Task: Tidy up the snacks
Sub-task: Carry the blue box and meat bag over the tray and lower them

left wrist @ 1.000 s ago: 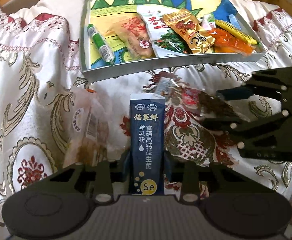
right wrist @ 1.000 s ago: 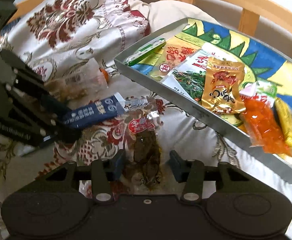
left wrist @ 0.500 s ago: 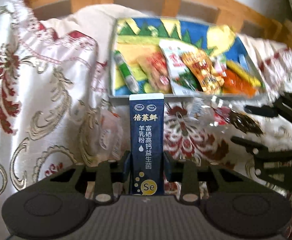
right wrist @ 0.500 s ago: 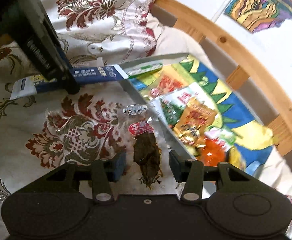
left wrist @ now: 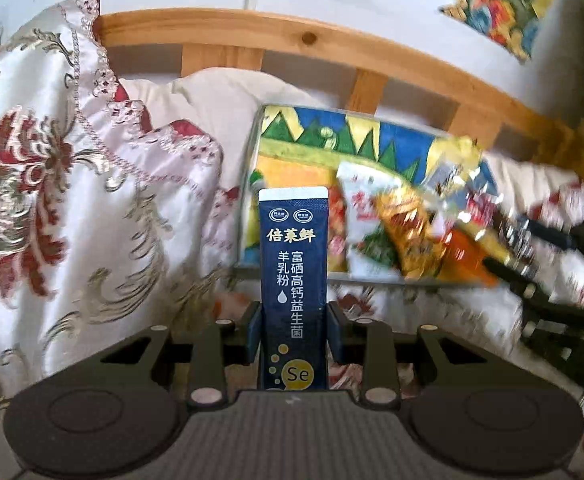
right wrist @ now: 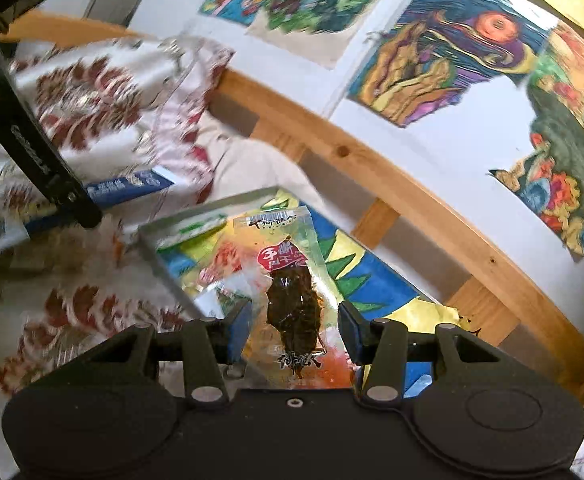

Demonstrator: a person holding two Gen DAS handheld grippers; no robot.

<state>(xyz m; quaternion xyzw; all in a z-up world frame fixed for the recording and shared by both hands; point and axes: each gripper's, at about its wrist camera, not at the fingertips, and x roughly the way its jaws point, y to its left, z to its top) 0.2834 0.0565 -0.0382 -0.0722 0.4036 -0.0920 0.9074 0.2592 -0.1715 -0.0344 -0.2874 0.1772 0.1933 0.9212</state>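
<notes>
My left gripper (left wrist: 294,332) is shut on a navy blue stick packet (left wrist: 294,280) with white Chinese text, held upright above the patterned cloth. My right gripper (right wrist: 294,330) is shut on a clear packet of dark dried meat (right wrist: 292,296) with a red label, lifted off the cloth. Beyond both lies the colourful tray (left wrist: 372,136) with several snack packs: a white one (left wrist: 366,216), a gold one (left wrist: 412,232), an orange one (left wrist: 468,256). The right gripper shows blurred at the right of the left wrist view (left wrist: 532,248). The blue packet shows in the right wrist view (right wrist: 127,190).
A wooden bed rail (left wrist: 332,46) runs behind the tray, with a white wall and coloured drawings (right wrist: 432,60) above. A bunched floral cloth (left wrist: 51,168) rises at the left. A white pillow (left wrist: 219,92) lies behind the tray. The left gripper's body (right wrist: 31,140) stands at the left.
Both grippers have risen and tilted up, each carrying its packet. The meat packet has left the cloth and now hangs in front of the tray. The wall and rail have come into view.
</notes>
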